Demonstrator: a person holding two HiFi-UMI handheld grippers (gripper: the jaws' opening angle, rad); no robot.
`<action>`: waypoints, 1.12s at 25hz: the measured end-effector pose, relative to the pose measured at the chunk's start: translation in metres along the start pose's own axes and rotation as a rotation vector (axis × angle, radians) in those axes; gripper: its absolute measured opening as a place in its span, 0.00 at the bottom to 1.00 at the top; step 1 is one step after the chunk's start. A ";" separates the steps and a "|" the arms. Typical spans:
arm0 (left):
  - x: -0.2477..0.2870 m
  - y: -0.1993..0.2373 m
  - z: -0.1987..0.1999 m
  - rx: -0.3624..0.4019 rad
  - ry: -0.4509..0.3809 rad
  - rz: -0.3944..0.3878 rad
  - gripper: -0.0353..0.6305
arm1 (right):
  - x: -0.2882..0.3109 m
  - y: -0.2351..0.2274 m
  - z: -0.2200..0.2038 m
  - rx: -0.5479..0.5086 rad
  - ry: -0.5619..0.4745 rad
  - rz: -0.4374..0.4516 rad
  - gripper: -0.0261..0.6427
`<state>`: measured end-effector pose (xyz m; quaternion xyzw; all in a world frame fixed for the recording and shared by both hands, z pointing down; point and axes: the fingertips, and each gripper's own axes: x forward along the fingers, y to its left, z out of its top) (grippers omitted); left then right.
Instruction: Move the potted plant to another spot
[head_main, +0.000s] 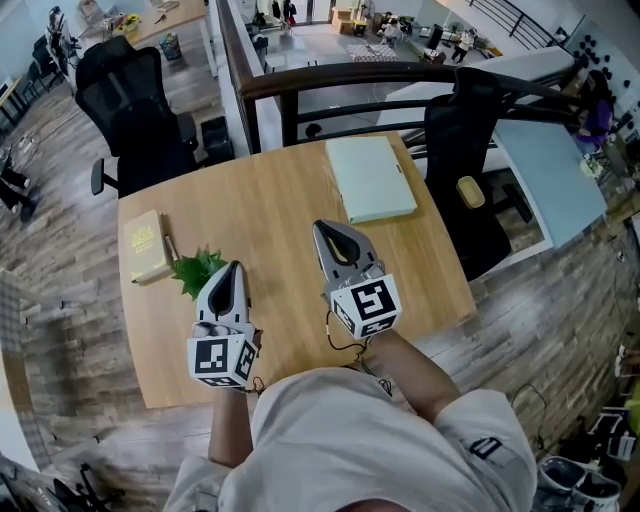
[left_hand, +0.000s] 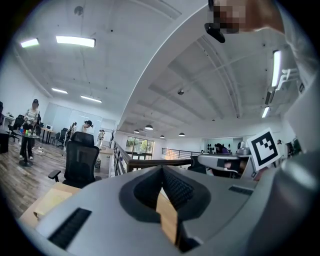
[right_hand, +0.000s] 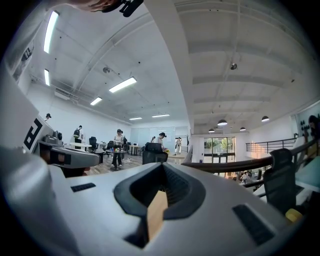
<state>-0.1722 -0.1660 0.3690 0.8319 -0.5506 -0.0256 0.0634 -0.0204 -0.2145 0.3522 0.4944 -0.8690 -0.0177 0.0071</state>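
The potted plant shows as a small tuft of green leaves on the wooden table, left of centre; its pot is hidden under the leaves. My left gripper hovers just to the right of the plant, shut and holding nothing; its jaws meet at the tips in the left gripper view. My right gripper is over the middle of the table, also shut and empty, with its jaws closed in the right gripper view. Neither gripper view shows the plant.
A yellow book with a pen beside it lies left of the plant. A pale green folder lies at the table's far right. Black office chairs stand beyond the table, and a dark railing runs behind it.
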 end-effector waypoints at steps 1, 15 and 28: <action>0.000 0.000 -0.001 -0.001 0.001 -0.001 0.07 | 0.000 0.001 -0.001 -0.001 0.001 0.002 0.04; -0.002 -0.002 -0.006 -0.010 0.010 -0.010 0.07 | -0.007 0.003 -0.003 -0.014 0.020 -0.014 0.04; 0.003 0.003 -0.013 -0.010 0.022 -0.018 0.07 | -0.005 -0.003 -0.011 -0.013 0.034 -0.034 0.04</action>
